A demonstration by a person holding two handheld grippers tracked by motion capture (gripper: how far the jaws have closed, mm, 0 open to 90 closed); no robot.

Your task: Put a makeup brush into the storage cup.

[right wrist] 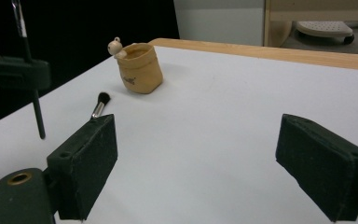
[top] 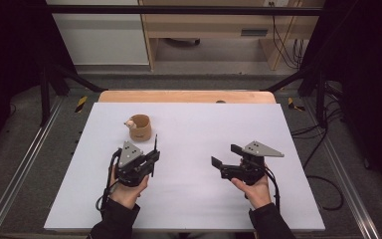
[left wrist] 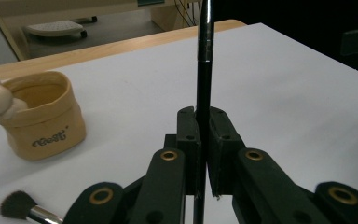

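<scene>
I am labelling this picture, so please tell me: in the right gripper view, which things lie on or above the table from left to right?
Thin black stick held in the left gripper → makeup brush lying on the table → tan pot with a small bear figure on its rim.

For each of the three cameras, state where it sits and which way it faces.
High view: above the person's side, looking forward and down on the white table; both hands and forearms show.
Left gripper view: rides the left gripper, looking along its jaws shut on a thin black brush handle.
Right gripper view: rides the right gripper, jaws apart.
Shared: all show the tan pot.
</scene>
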